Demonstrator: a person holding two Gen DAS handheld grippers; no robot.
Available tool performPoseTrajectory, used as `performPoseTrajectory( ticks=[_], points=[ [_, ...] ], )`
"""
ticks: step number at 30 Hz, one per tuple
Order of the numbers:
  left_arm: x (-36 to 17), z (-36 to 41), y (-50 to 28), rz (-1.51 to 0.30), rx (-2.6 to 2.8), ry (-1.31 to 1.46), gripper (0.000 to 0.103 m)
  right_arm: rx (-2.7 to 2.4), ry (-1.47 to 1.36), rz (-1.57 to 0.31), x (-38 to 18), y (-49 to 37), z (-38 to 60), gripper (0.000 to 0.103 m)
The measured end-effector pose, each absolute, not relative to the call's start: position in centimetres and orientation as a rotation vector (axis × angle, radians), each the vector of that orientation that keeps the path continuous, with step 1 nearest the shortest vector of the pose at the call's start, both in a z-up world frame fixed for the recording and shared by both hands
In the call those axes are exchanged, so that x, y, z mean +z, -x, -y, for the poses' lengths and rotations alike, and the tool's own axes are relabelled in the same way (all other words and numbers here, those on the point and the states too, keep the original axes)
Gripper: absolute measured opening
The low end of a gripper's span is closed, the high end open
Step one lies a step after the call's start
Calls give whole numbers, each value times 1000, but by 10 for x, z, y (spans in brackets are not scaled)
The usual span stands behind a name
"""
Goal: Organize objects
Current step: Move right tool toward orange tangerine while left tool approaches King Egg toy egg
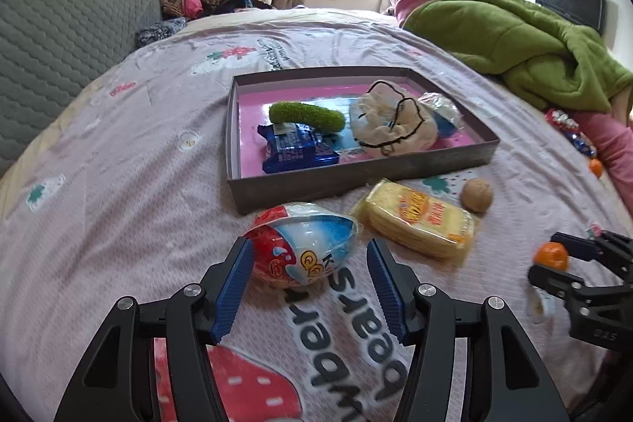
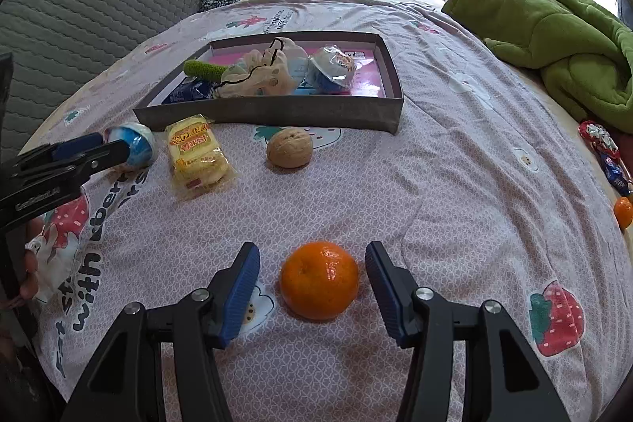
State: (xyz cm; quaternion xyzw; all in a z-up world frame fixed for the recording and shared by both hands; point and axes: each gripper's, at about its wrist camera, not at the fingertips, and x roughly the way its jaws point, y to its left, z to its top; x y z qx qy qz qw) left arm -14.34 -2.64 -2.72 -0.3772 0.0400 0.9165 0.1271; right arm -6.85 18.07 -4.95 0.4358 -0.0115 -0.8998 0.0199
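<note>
- Objects for sorting lie on a bed with a pink patterned cover (image 2: 455, 184); a shallow grey box (image 1: 356, 180) with a pink floor sits at its middle, far from both my grippers.
- In the box: a green fuzzy roll (image 1: 306, 115) at the left, a blue snack packet (image 1: 294, 151) in front of it, a cream drawstring pouch (image 1: 393, 123) in the centre, and a clear-wrapped blue and white item (image 1: 441, 111) at the right. What that last item is, I cannot tell through the wrap.
- Outside the box, near its front wall: a wrapped egg-shaped toy (image 1: 304, 250) in red, white and blue, a yellow biscuit pack (image 1: 421, 220) to its right, and a walnut (image 1: 476, 194) farther right.
- My left gripper (image 1: 309, 289): jaws wide. The egg toy lies just ahead of the blue pads (image 1: 233, 291), its near end reaching between their tips; no pressing contact is visible, though the left pad overlaps the wrapper's edge in this view.
- My right gripper (image 2: 312, 293): jaws wide, one to each side of a mandarin orange (image 2: 319, 279) that rests on the cover. Clear gaps show on both sides; the pads are not touching it.
- A second orange (image 2: 624, 211) and some wrapped sweets (image 2: 609, 161) lie at the far right edge, below a green blanket (image 2: 554, 26).
</note>
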Motion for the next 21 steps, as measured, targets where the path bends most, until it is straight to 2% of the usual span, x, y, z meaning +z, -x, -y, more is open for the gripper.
performPoseTrajectory(
  ticks=[21],
  points=[
    [-47,25,176,-214,2718,1135,68,-2784,-1382,56,-56,73,-183,55]
  ],
)
